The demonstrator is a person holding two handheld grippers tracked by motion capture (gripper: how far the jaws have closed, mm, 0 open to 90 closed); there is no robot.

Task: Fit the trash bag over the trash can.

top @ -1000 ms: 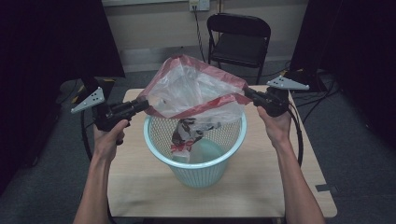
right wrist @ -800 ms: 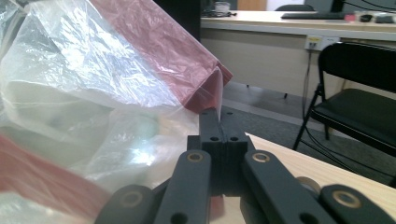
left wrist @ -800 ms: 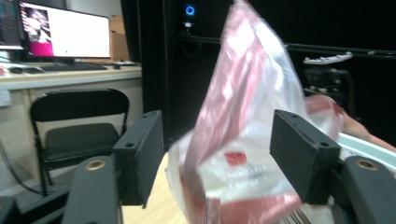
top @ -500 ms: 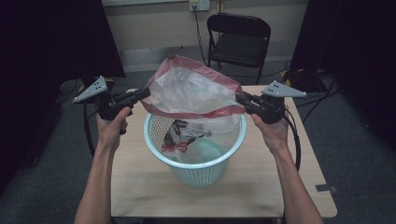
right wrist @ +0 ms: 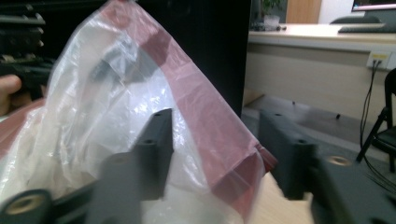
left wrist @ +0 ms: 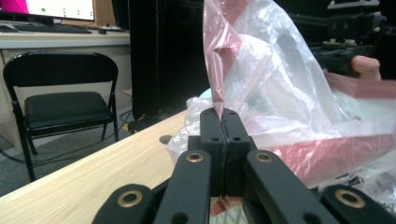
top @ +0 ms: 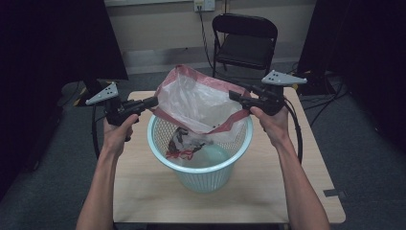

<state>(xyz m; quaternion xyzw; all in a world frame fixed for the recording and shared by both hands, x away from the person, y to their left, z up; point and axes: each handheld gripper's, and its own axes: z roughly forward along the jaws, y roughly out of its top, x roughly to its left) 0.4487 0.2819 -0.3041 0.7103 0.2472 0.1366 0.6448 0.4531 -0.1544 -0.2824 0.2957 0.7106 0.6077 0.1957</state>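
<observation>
Bin liner (top: 201, 103) with its red rim hangs over the mesh wastebasket (top: 201, 163) on the bench (top: 143, 187), left tool (left wrist: 224, 122) clamped on its edge, right tool (right wrist: 212, 154) spread apart around the rim, which should close firmly before stretching it over.

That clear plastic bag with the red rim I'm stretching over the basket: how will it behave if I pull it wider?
The bag is thin, wrinkled film sagging between the grippers, so it is probably floppy and very light. The left gripper pinches its red rim shut, yet smooth film may slip. The right gripper stands open around the rim, so that side may drop into the basket.
</observation>
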